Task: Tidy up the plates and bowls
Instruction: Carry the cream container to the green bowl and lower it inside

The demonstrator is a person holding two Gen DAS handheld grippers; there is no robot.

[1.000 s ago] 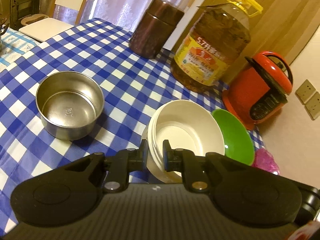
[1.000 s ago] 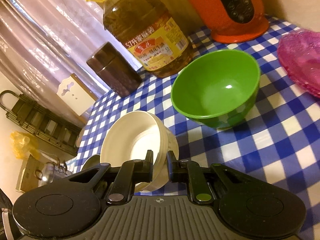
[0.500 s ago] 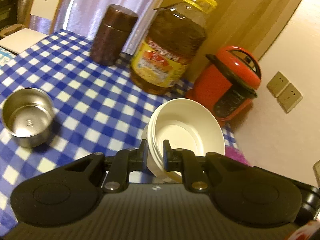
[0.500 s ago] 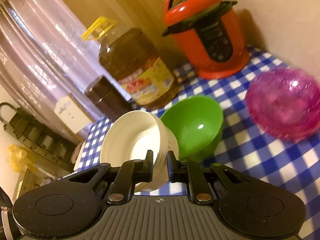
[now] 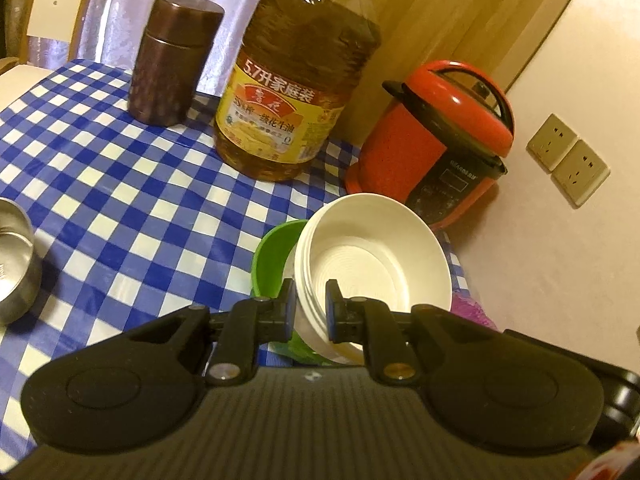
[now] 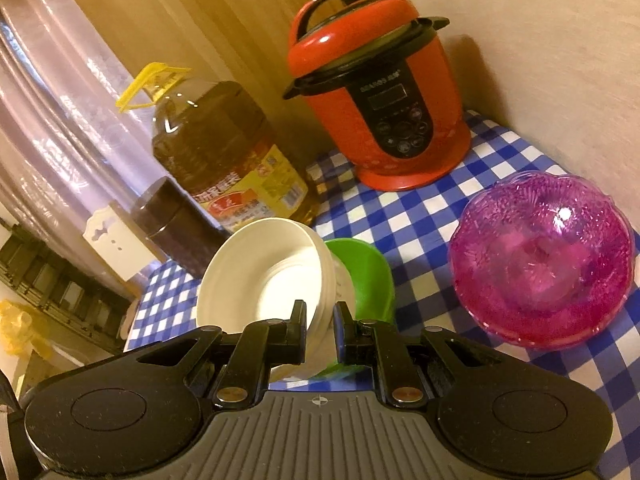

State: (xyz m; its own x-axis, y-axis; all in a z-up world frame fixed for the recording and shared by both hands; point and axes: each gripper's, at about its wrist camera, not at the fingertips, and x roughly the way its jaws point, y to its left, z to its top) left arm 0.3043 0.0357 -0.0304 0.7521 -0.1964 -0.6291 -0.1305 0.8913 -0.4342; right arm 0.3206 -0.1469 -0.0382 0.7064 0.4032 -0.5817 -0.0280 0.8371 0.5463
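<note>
My left gripper (image 5: 311,304) is shut on the near rim of a stack of white bowls (image 5: 372,268), held tilted over a green bowl (image 5: 276,256) that peeks out at its left. My right gripper (image 6: 320,324) is shut on the rim of the same white stack (image 6: 264,276), with the green bowl (image 6: 368,276) right behind and under it. A pink translucent bowl (image 6: 544,256) sits on the checkered cloth to the right. A steel bowl (image 5: 14,264) stands at the far left of the left wrist view.
A big oil bottle (image 5: 296,80), a brown canister (image 5: 172,60) and a red pressure cooker (image 5: 436,144) stand at the back of the blue checkered table (image 5: 120,200). A wall with sockets (image 5: 568,160) bounds the right side.
Both grippers carried the white stack to the right and over the green bowl, which now lies partly beneath it. The steel bowl slid to the left edge of view; the pink bowl came fully into view.
</note>
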